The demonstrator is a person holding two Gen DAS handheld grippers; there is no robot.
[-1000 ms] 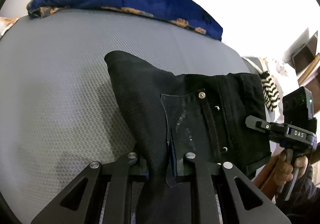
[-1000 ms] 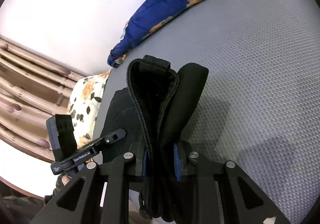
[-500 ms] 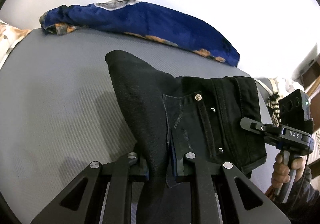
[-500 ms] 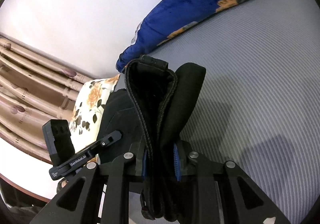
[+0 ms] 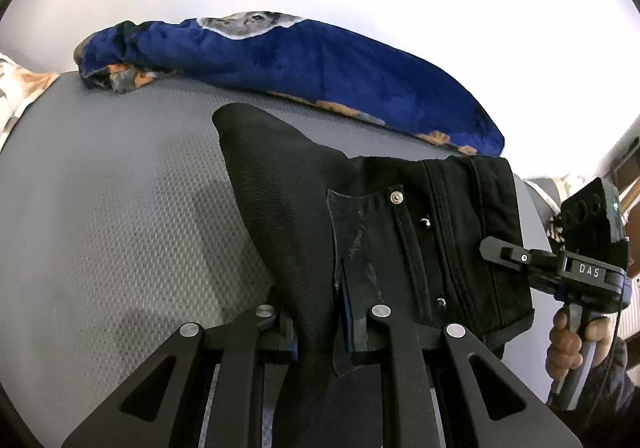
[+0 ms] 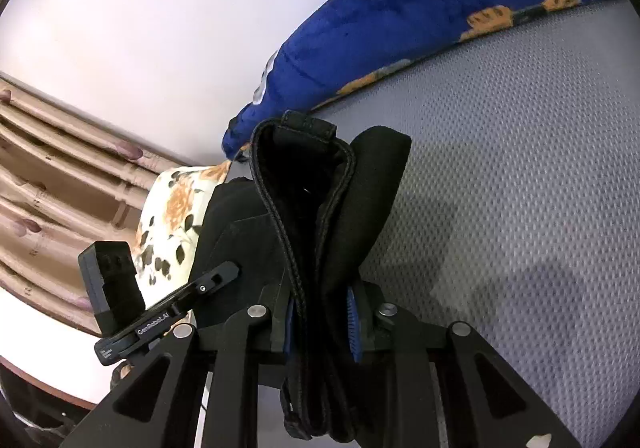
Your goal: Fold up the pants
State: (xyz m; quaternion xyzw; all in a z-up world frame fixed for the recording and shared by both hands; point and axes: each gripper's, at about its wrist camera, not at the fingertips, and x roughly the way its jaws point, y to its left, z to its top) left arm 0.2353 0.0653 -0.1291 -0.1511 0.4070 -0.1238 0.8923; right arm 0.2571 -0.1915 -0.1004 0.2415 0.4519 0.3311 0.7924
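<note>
Black pants hang held up between both grippers above a grey textured bed surface. My left gripper is shut on the fabric near the fly with its rivets and buttons. My right gripper is shut on the bunched waistband of the pants. The right gripper also shows at the right of the left wrist view, at the waistband's edge. The left gripper shows at the lower left of the right wrist view. The pant legs below are hidden.
A blue plush blanket with orange prints lies along the far edge of the bed, and it also shows in the right wrist view. A floral pillow and a wooden headboard are at the left. A white wall is behind.
Both grippers have risen and tilted up with the pants; the blanket and wall now fill more of each view. The grips have not changed.
</note>
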